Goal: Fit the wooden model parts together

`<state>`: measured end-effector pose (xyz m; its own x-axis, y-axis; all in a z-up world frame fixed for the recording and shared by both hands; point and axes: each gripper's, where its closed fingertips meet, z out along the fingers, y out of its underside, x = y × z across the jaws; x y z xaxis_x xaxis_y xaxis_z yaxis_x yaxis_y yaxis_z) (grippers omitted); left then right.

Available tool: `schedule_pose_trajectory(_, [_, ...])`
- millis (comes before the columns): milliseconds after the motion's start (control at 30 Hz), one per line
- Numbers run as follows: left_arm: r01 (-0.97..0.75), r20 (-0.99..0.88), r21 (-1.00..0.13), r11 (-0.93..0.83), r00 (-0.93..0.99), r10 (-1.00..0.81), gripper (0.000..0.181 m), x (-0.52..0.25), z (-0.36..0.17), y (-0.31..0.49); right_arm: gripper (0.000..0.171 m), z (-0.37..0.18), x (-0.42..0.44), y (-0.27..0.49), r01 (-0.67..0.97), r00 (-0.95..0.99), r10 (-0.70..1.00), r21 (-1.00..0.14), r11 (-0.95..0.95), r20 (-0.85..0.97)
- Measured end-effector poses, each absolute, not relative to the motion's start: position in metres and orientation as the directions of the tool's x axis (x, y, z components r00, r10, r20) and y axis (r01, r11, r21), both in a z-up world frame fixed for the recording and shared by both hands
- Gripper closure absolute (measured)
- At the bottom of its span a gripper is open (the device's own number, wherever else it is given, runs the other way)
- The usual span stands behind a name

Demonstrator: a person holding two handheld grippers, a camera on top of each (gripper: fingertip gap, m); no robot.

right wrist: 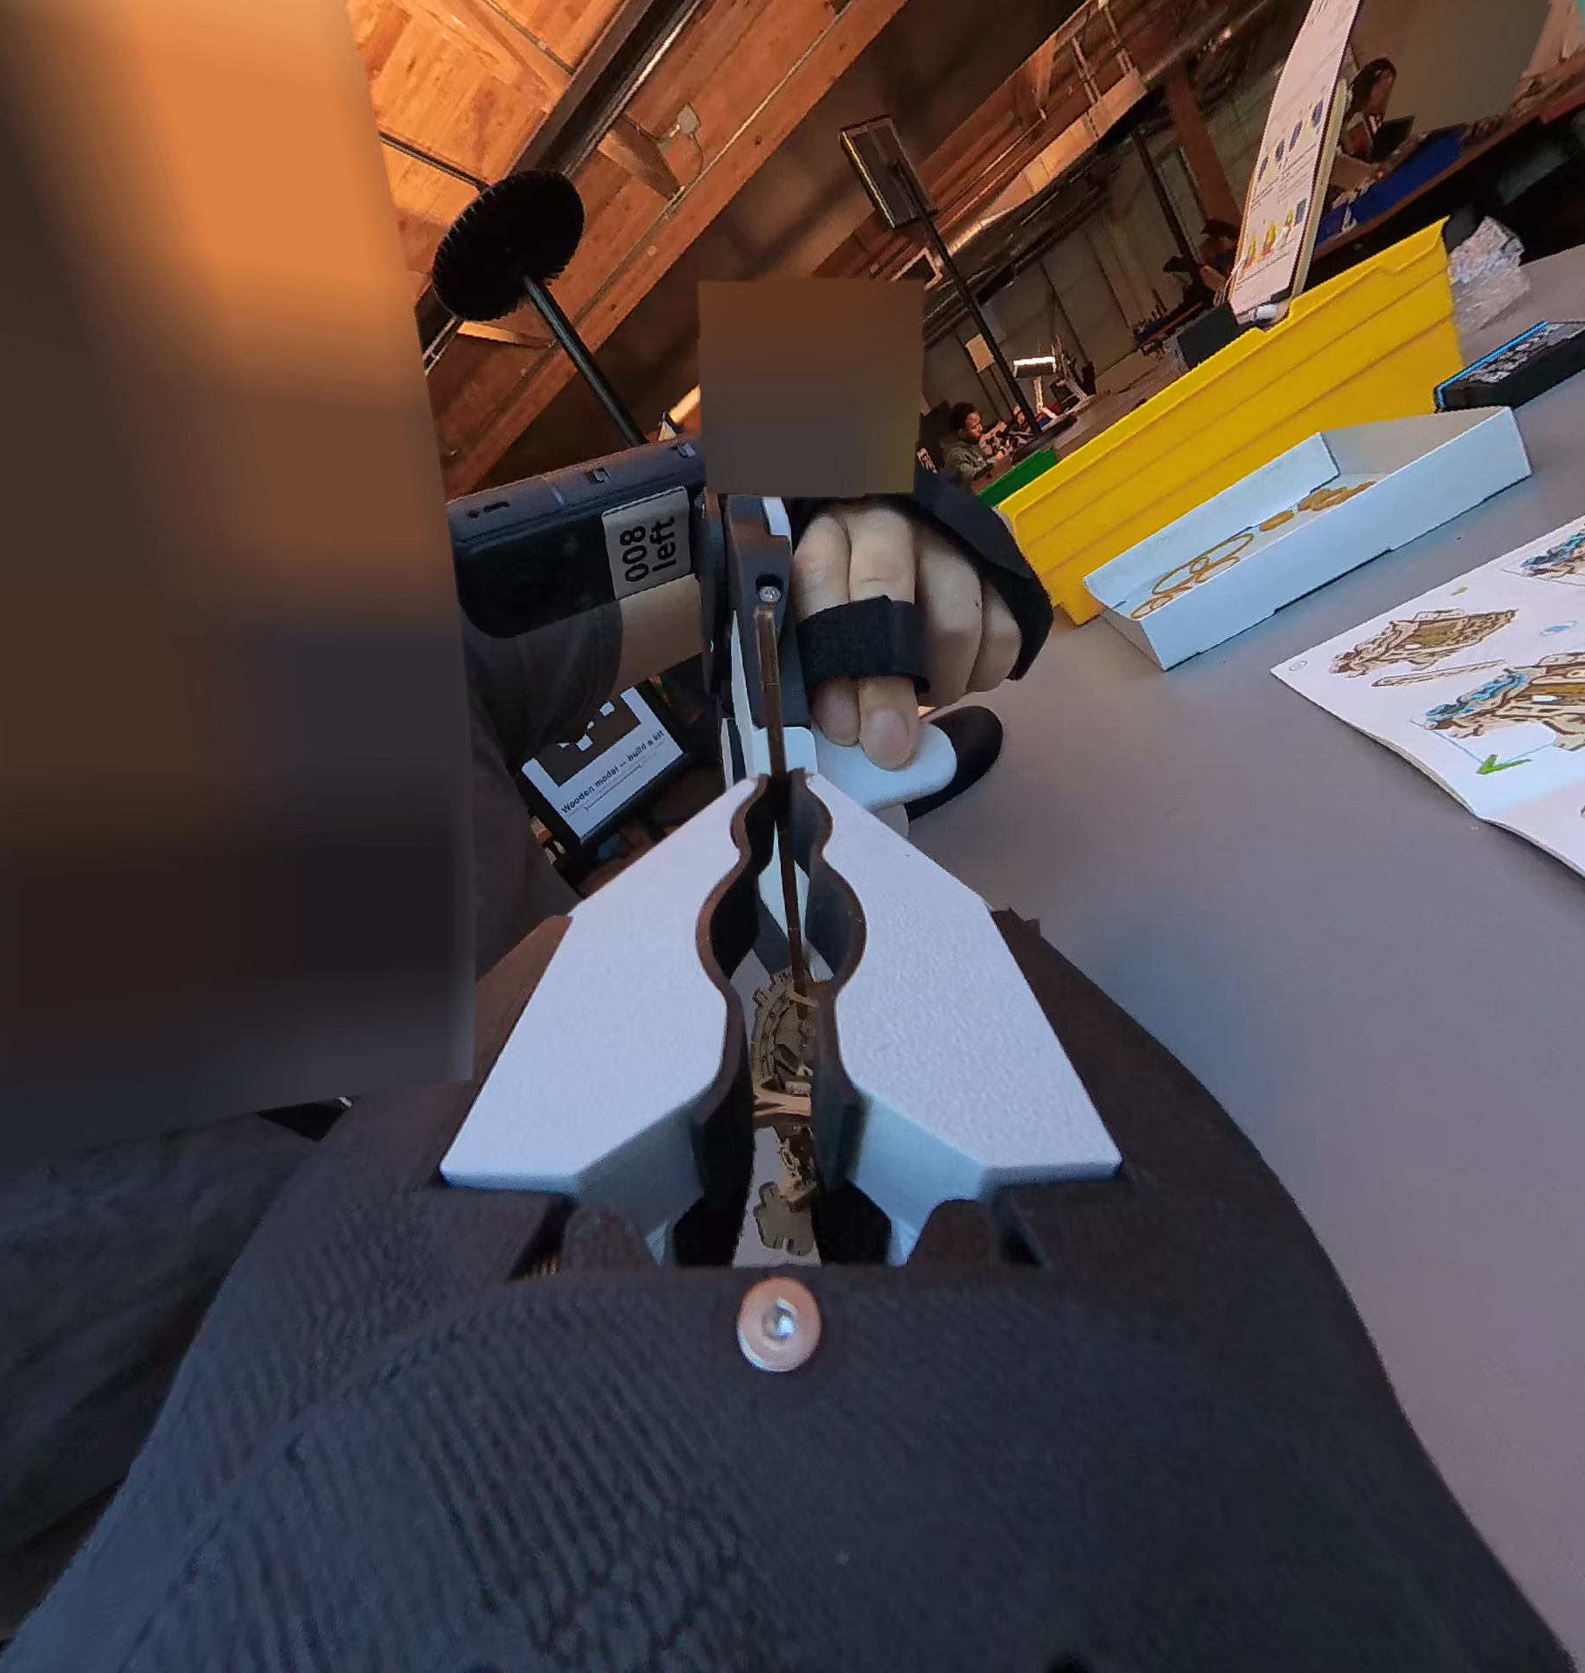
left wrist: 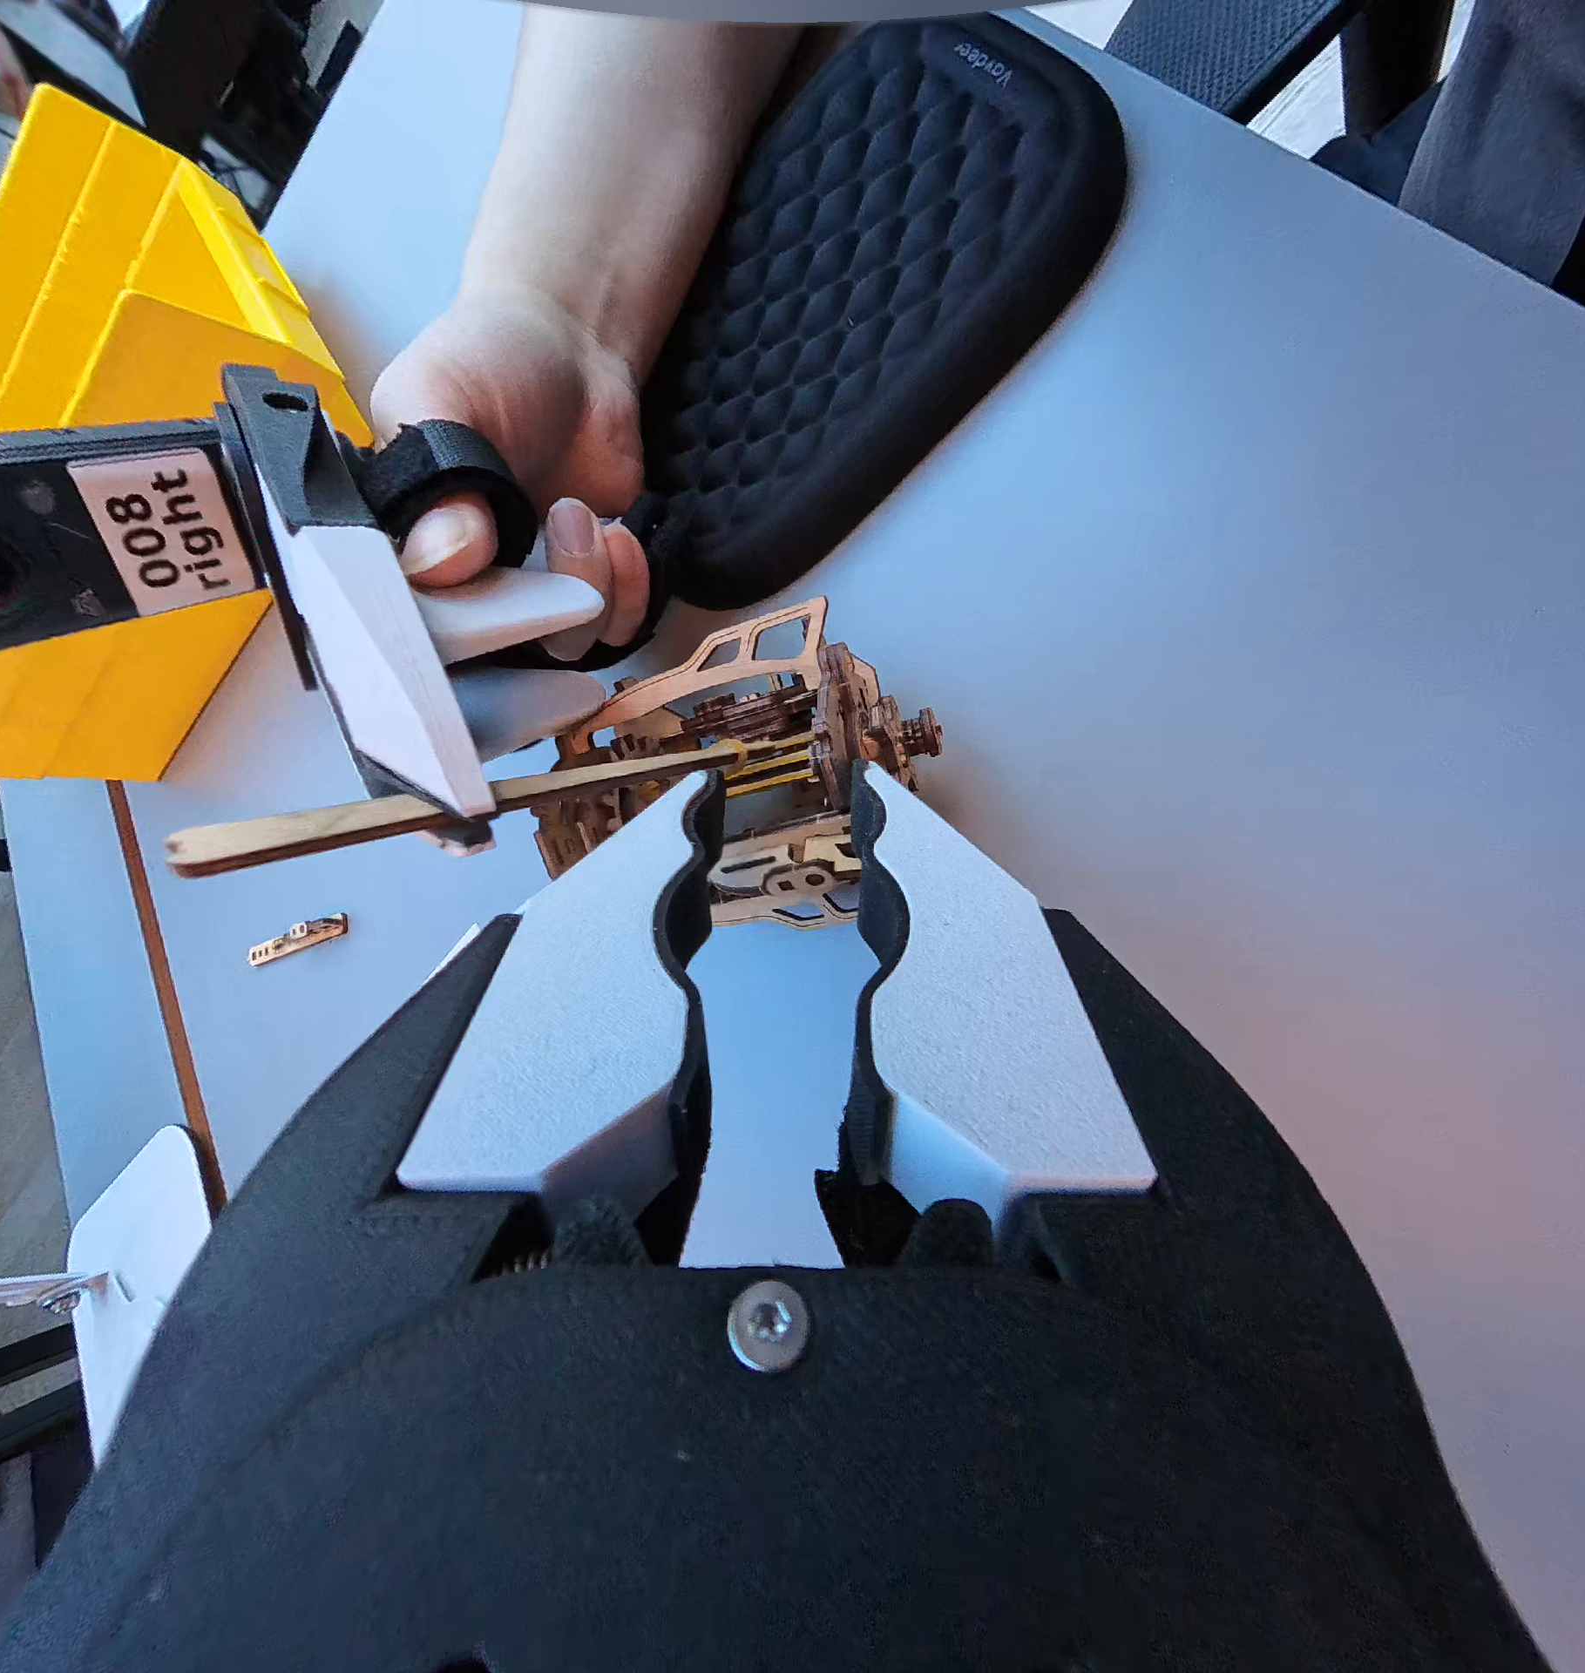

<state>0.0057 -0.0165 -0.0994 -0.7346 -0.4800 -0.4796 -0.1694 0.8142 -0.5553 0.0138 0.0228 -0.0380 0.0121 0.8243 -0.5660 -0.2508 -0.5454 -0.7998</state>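
A partly built wooden car model (left wrist: pixel 752 688) sits on the grey table (left wrist: pixel 1223 724). My left gripper (left wrist: pixel 786 786) has a fingertip on each side of the model's lower frame and is shut on it. My right gripper (left wrist: pixel 467 819) comes in from the left, shut on a flat wooden stick (left wrist: pixel 318 828). The stick's far end reaches into the model by a yellow rubber band (left wrist: pixel 775 765). In the right wrist view my right gripper (right wrist: pixel 778 783) clamps the stick (right wrist: pixel 775 706) edge-on. The model (right wrist: pixel 779 1077) shows only through the gap between the fingers.
A small loose wooden piece (left wrist: pixel 298 939) lies on the table at the left. A yellow bin (left wrist: pixel 91 317) and a black padded mat (left wrist: pixel 861 317) lie behind. A white tray with a parts sheet (right wrist: pixel 1313 534) and an instruction sheet (right wrist: pixel 1495 715) lie at the right. Left tips to right tips: about 7 cm. Both grippers' tips are roughly 30 cm from the small loose wooden piece (left wrist: pixel 298 939).
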Motion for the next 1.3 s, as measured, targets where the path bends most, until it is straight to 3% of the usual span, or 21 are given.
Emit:
schedule_pose_trajectory(33, [-0.167, -0.486, -0.556, 0.814, -0.729, -0.481, 0.156, 0.007, -0.099, -0.017, 0.171, -0.039, 0.015, 0.022, -0.239, 0.022, 0.829, -0.808, -0.539, -0.559])
schedule_pose_trajectory(267, [-0.168, -0.485, -0.578, 0.798, -0.717, -0.501, 0.155, 0.017, -0.096, -0.02, 0.171, -0.044, 0.024, 0.018, -0.191, 0.092, 0.839, -0.837, -0.513, -0.536])
schedule_pose_trajectory(700, [-0.234, -0.447, -0.613, 0.754, -0.685, -0.576, 0.153, 0.015, -0.099, -0.012, 0.171, -0.039, 0.029, 0.025, -0.267, 0.157, 0.81, -0.814, -0.516, -0.566])
schedule_pose_trajectory(1300, [-0.17, -0.425, -0.575, 0.8, -0.774, -0.469, 0.155, 0.02, -0.103, -0.021, 0.171, -0.042, 0.028, 0.022, -0.27, 0.123, 0.798, -0.793, -0.546, -0.591])
